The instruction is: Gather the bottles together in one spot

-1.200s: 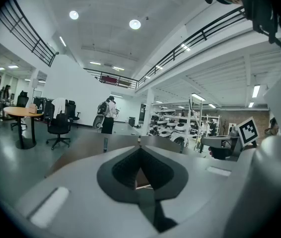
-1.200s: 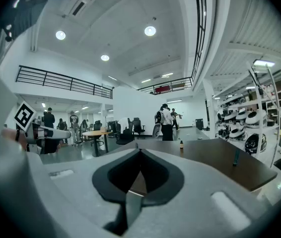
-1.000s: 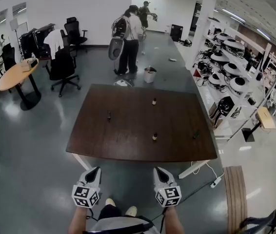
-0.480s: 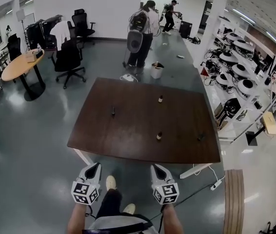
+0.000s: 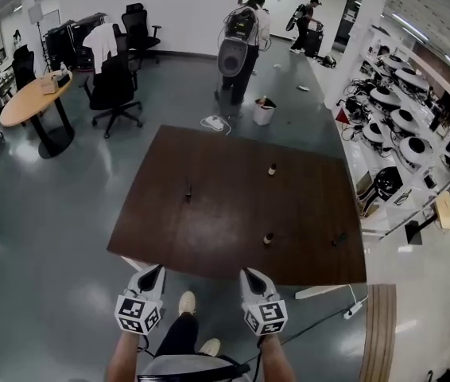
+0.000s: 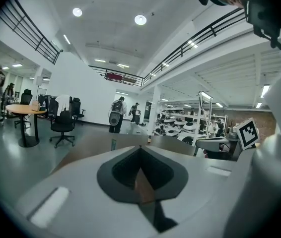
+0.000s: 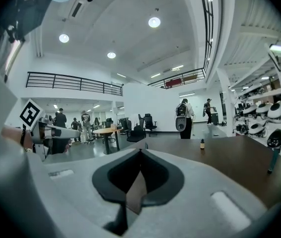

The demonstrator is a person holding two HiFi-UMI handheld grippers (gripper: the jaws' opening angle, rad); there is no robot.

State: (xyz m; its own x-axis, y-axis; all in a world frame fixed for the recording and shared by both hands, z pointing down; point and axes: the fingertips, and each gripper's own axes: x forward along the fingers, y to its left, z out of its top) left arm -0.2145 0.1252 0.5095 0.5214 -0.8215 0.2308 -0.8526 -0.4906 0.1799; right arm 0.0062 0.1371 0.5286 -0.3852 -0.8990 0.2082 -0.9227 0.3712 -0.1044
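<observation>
Four little bottles are scattered over the dark brown table (image 5: 209,237), all well apart. There's an amber bottle (image 5: 268,238) near the front edge, a second amber bottle (image 5: 272,169) further back, a dark bottle (image 5: 188,189) off to the left and another dark one (image 5: 339,238) at the right.

The left gripper (image 5: 153,276) and right gripper (image 5: 250,278) are both off the near edge with jaws fully closed on nothing, so gathering hasn't started. My take: open the jaws before reaching in, and grab the nearest amber one first. These look tippy, so grip the body rather than the cap, and bring everything to one middle spot.

Around the table is glossy grey floor (image 5: 42,213), with office chairs (image 5: 114,90), a round wooden table (image 5: 30,102) and a person with a backpack (image 5: 241,42).
</observation>
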